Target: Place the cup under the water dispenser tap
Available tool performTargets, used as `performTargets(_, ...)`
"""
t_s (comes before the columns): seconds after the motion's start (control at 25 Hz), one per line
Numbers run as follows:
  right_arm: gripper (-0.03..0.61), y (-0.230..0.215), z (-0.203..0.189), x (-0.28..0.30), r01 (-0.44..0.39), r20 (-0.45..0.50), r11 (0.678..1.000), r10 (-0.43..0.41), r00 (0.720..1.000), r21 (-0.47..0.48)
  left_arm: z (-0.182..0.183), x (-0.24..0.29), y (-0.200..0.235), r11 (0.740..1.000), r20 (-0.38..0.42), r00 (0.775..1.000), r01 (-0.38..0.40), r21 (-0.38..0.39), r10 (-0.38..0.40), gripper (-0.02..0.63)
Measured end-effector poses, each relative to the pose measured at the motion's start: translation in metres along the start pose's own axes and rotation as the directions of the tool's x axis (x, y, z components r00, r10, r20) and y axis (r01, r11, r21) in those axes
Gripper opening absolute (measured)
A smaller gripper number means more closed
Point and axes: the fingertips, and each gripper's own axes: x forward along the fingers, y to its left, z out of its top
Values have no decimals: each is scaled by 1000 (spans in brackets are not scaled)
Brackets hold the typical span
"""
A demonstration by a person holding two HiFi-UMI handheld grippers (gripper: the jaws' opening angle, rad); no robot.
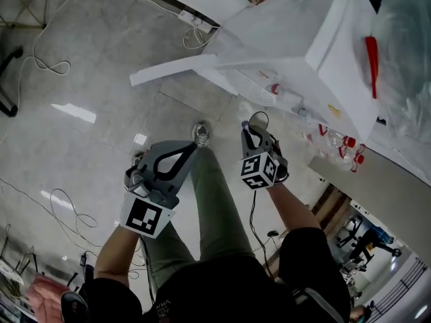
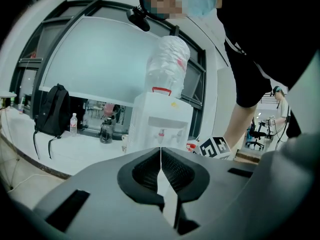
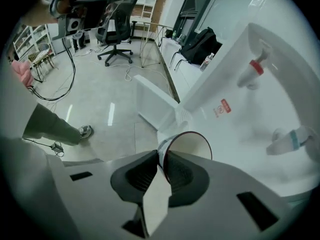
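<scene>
A paper cup (image 3: 189,143) with a dark rim hangs tilted in my right gripper (image 3: 161,156), whose jaws are shut on the cup's wall. In front of it stands the white water dispenser (image 3: 235,104) with a red tap (image 3: 252,68) and a blue tap (image 3: 291,140); the cup is below and left of both. In the head view the right gripper (image 1: 254,132) points steeply down beside the dispenser (image 1: 316,42). My left gripper (image 2: 160,153) is shut and holds nothing. It faces the dispenser (image 2: 161,124) and its water bottle (image 2: 170,64) from farther off.
The dispenser's lower door panel (image 1: 174,68) stands open over the tiled floor. A power strip with cables (image 1: 195,23) lies behind it. Bottles with red caps (image 1: 345,144) sit at the right. The person's leg and shoe (image 1: 201,134) are between the grippers. A backpack (image 2: 52,116) rests on a counter.
</scene>
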Motion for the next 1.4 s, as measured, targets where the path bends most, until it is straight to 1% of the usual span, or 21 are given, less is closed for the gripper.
performTargets(0.12,75,-24,-5,-8,30,-8,999,-31,999,-30,12,7,-6,1000,-3,1000,0,-4,0,20)
performTargets(0.32,75,-61,-22,-1,70,-35,996,-72,997,-55,16,26,-12,1000,-17,1000,-2,-7,2,20)
performTargets(0.52,75,-83,-36,14,73,-59,993,-79,995,-95,15,46,-9,1000,-15,1000,-23,-15,23,20)
performTargets(0.84,75,-92,-44,36,52,-88,990,-64,994,-134,11,63,-2,999,-18,999,-37,-29,37,20)
performTargets(1.0,75,-92,-44,39,78,-90,985,-92,992,-151,11,63,3,999,-17,999,-47,-26,47,20)
performTargets(1.16,77,-92,-43,37,102,-85,988,-111,990,-114,13,58,4,999,-19,999,-48,-20,47,20)
performTargets(1.4,77,-92,-32,13,144,-35,987,-146,989,-70,27,46,-4,999,-13,999,-33,-6,33,21)
